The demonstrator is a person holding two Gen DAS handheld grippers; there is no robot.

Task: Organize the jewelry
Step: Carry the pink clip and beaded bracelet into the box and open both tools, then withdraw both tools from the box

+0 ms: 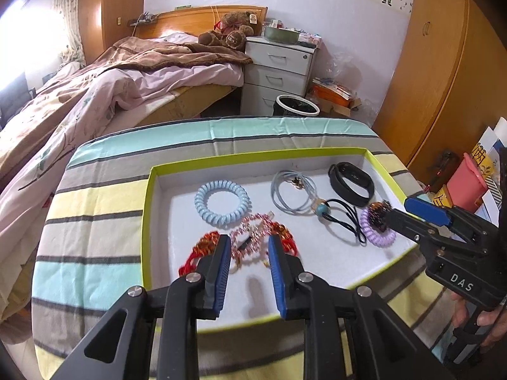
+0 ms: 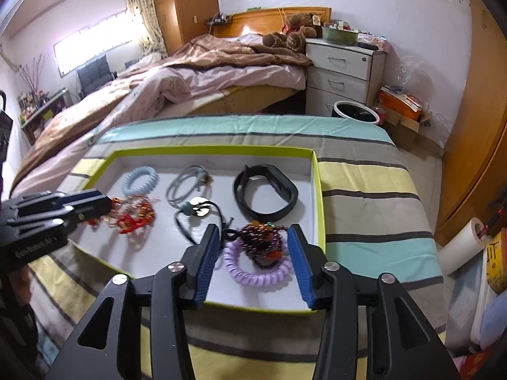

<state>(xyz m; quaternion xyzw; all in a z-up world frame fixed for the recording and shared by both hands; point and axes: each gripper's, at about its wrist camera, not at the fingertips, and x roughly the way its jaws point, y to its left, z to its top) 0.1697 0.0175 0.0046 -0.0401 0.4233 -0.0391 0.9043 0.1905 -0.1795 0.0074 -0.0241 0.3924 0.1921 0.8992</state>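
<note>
"DAS" printed on right gripper (image 1: 400,209); both grippers' fingers apart, holding nothing; left gripper (image 1: 249,247) over red bracelets (image 1: 207,243); jewelry in green-rimmed tray (image 1: 146,209), striped desk (image 1: 95,221), bedroom, bed (image 1: 126,76)

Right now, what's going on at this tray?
A person holds a pair of tongs in each hand over a green-rimmed tray of jewelry on a striped cloth. The left tongs are open above the pink bead bracelet and red bracelet, gripping nothing. The right tongs stand wide open around the dark bead bracelet, which lies on the purple coil tie. The blue coil tie, grey cord and black band lie untouched further back.
</note>
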